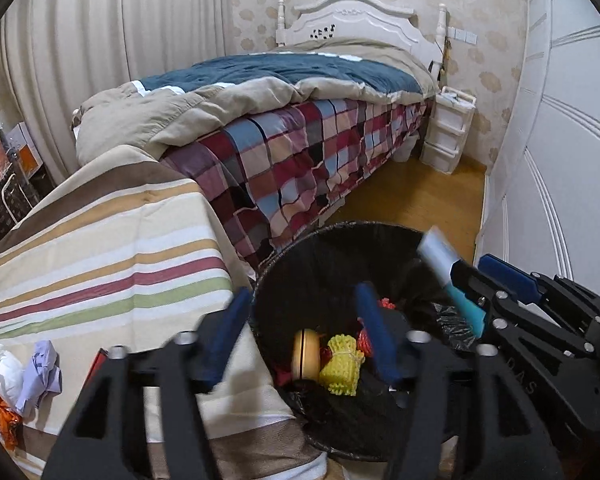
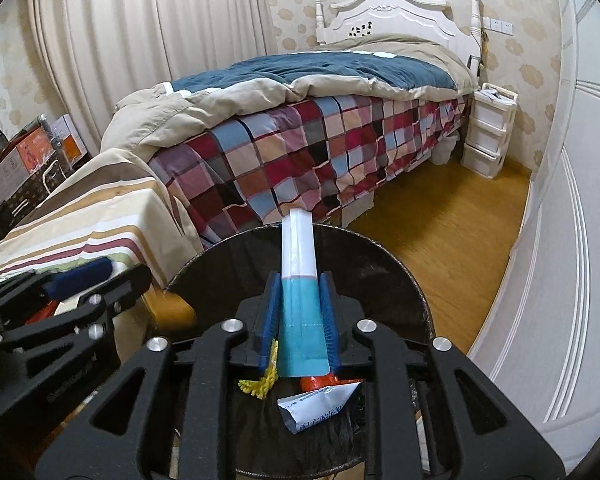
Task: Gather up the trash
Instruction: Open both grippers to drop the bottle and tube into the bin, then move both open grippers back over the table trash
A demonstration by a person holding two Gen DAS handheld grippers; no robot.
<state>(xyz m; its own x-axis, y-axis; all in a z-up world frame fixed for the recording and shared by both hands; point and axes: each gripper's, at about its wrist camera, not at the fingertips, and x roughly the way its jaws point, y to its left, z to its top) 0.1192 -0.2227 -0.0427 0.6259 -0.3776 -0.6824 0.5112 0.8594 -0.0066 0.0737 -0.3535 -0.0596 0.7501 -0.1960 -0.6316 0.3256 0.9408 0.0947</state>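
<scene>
A black-lined trash bin [image 1: 340,240] stands on the floor between the striped table and the wardrobe. Inside lie a yellow foam net [image 1: 342,364], a round yellow-brown item [image 1: 305,354] and red scraps. My left gripper [image 1: 300,320] is open and empty, its right finger over the bin, its left finger over the table edge. My right gripper [image 2: 300,312] is shut on a white and teal tube [image 2: 300,292] and holds it above the bin [image 2: 380,256]; the tube also shows in the left wrist view [image 1: 448,272]. A silver sachet [image 2: 316,404] lies in the bin below.
The striped tablecloth [image 1: 100,260] holds crumpled white paper [image 1: 4,372], lilac paper [image 1: 40,376] and an orange wrapper [image 1: 2,420] at its left edge. A bed [image 1: 300,140] stands behind the bin, a white wardrobe [image 1: 560,140] to the right, a drawer unit [image 1: 446,128] beyond.
</scene>
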